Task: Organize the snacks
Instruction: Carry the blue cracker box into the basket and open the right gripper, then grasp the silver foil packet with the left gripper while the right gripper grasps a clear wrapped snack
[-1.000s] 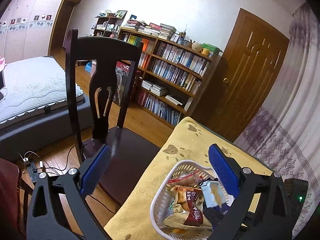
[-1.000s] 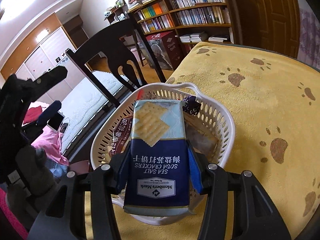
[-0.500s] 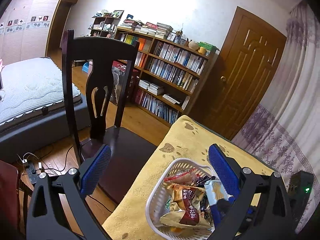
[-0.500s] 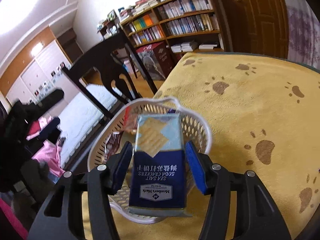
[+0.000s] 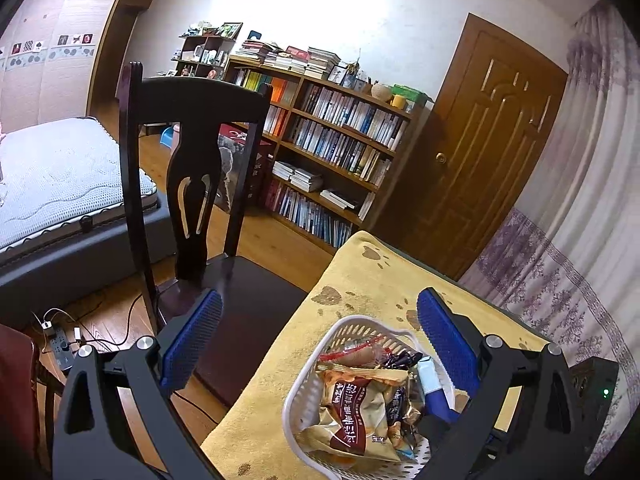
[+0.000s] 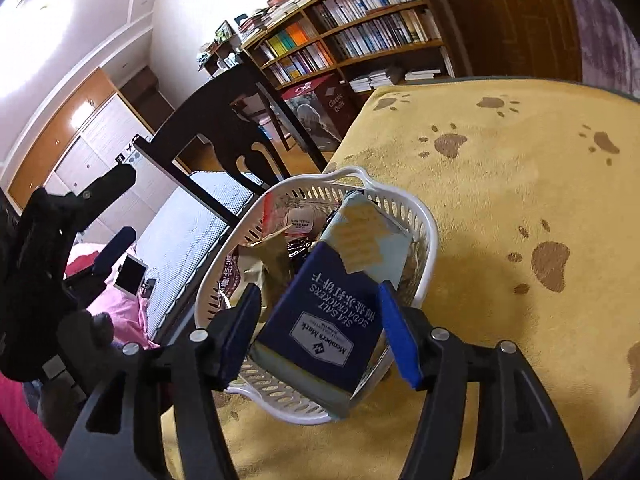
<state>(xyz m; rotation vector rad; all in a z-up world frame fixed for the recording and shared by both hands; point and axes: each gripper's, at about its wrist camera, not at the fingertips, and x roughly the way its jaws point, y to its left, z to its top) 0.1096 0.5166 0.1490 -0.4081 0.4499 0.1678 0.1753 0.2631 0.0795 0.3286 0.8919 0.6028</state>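
Observation:
A white slotted basket [image 6: 429,227] sits on the yellow paw-print cloth [image 6: 520,184], near its chair-side edge. A navy and pale blue sea salt cracker pack [image 6: 332,308] lies tilted in it, its near end over the front rim. My right gripper [image 6: 320,294] is open around that end, with a gap showing at the left pad. Several other snack bags [image 6: 296,220] fill the basket. In the left wrist view the basket [image 5: 294,396], a red-brown bag [image 5: 352,412] and the pack [image 5: 432,384] lie under my open, empty left gripper [image 5: 320,300].
A dark wooden chair [image 5: 192,128] stands against the table's left side. Beyond it are a bed [image 5: 60,176], a bookshelf [image 5: 332,136] and a door [image 5: 492,152]. A power strip [image 5: 60,340] lies on the floor. A black box with a green light [image 5: 596,380] sits at the table's right.
My right gripper's jaws have spread and let go of the cracker pack, which now rests tilted in the basket. The left gripper has drifted slightly and stays open.

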